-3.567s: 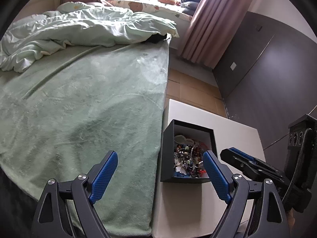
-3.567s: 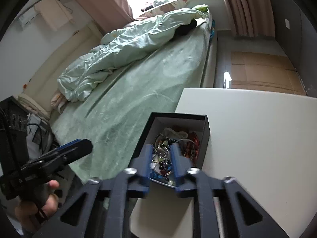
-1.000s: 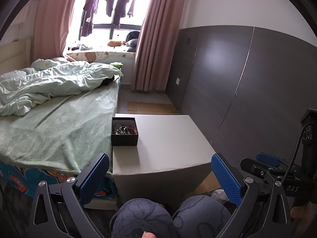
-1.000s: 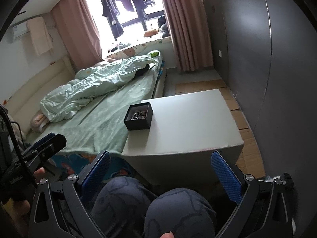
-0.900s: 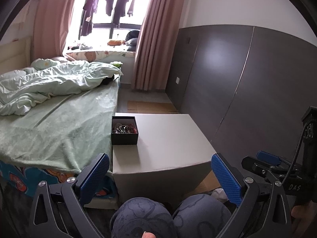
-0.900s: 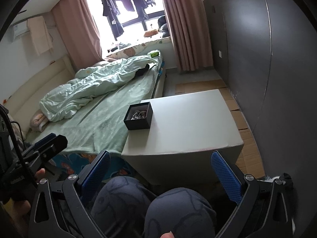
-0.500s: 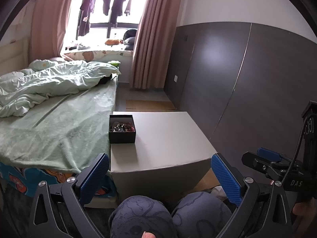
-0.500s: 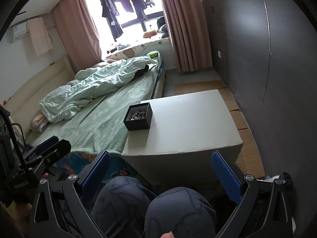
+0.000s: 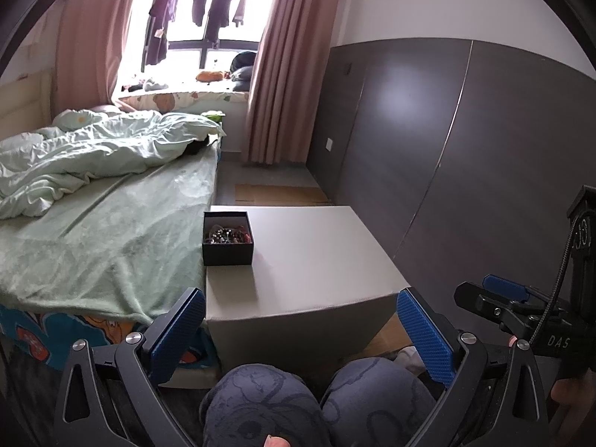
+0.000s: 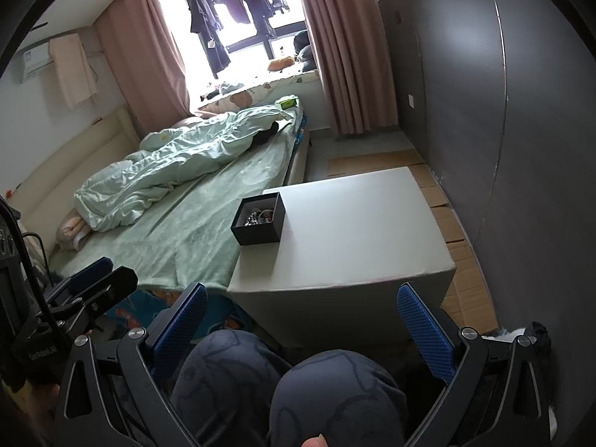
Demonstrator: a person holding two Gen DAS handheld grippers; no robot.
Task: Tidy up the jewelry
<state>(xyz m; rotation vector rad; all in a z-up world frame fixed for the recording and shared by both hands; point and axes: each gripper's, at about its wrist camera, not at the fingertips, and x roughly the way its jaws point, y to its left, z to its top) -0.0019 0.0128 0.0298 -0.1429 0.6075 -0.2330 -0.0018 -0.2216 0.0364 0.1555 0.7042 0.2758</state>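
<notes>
bed with pale green sheet and rumpled duvet [image 9: 93, 223] sits against the left edge of the grey box-shaped tabletop [image 9: 316, 260]. person's knees in dark patterned trousers [image 10: 283, 383] lie below both views. left hand-held gripper [image 9: 309, 331] spread wide, empty, touching nothing. right hand-held gripper [image 10: 309, 326] likewise wide and empty. small black square box of mixed bead jewelry [image 9: 228, 238] stands at the tabletop's bed-side edge, well apart from both. left view reads "das" on the right unit; only the right view shows a wall air conditioner [image 10: 35, 60].
</notes>
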